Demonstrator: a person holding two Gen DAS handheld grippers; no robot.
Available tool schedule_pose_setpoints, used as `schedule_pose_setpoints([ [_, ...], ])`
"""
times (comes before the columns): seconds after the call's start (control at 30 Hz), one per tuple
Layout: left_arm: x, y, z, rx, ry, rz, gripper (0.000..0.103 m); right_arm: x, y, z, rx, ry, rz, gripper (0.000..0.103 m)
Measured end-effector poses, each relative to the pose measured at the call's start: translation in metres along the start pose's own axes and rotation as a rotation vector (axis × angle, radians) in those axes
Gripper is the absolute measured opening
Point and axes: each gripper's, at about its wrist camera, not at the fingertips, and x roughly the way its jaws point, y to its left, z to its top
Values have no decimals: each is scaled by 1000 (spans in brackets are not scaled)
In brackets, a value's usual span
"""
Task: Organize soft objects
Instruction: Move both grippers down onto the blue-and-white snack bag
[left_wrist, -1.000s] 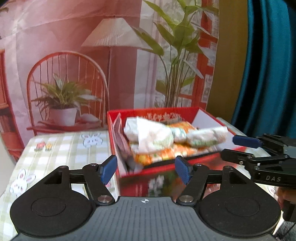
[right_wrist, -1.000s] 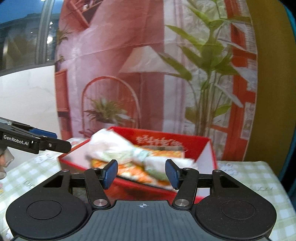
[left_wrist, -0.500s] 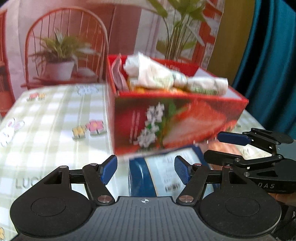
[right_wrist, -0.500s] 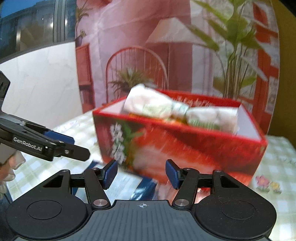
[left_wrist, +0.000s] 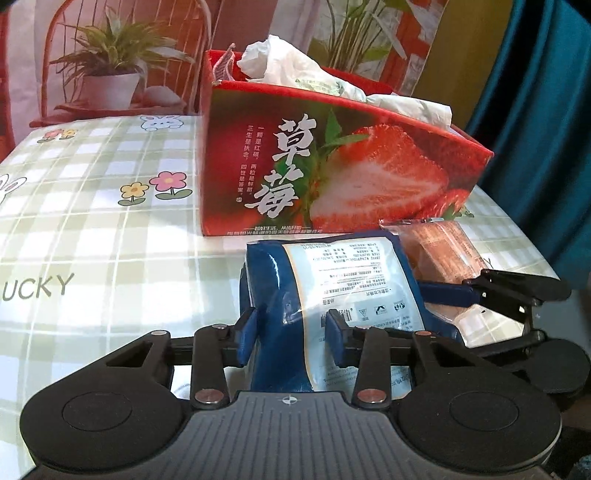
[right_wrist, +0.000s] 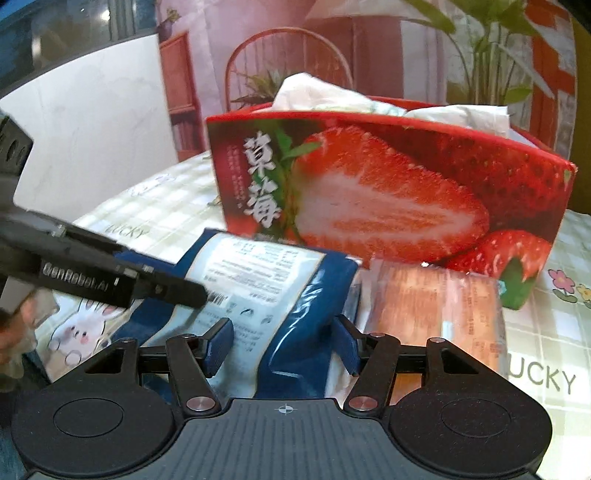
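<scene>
Both grippers have dropped from the rim of the red strawberry box to the packets lying on the checked tablecloth in front of it, and the left gripper has just been closing its jaws, which now stand narrowed with the blue packet between them. Its blue pads sit against the packet's near end, the left pad pressed into the glossy film, which bulges up between the two fingers; the grip looks made, though how firm it is I cannot tell. Just right of those jaws, the right gripper's fingers reach in sideways over the same packet's right edge. Seen from the right wrist, the right gripper is about half open, its pads straddling the blue packet's other end without visibly pinching it; the film looks slack there. To the right of these jaws, touching the blue packet's edge, lies an orange-brown packet flat on the cloth. To their left, the left gripper's black finger crosses over the blue packet's white label. Beyond both pairs of jaws stands the box, strawberry picture facing the cameras, its base just behind the two packets. White crumpled soft bundles poke above its rim. Farther back hangs a printed backdrop of a chair and potted plants.
</scene>
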Motion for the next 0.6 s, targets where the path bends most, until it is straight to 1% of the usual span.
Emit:
schedule_pose_setpoints([
  [0.13, -3, -5, -9, 5, -16, 9, 42, -5, 6, -10, -32, -3, -7, 56],
  [0.3, -8, -9, -23, -3, -35, 13, 43, -9, 2, -14, -13, -18, -4, 56],
  [0.4, -8, -8, -26, -9, -38, 18, 45, -12, 1, -18, -9, -29, -7, 56],
  [0.6, -8, -6, -28, -7, -48, 13, 45, -14, -1, -22, 0, -44, -27, 55],
])
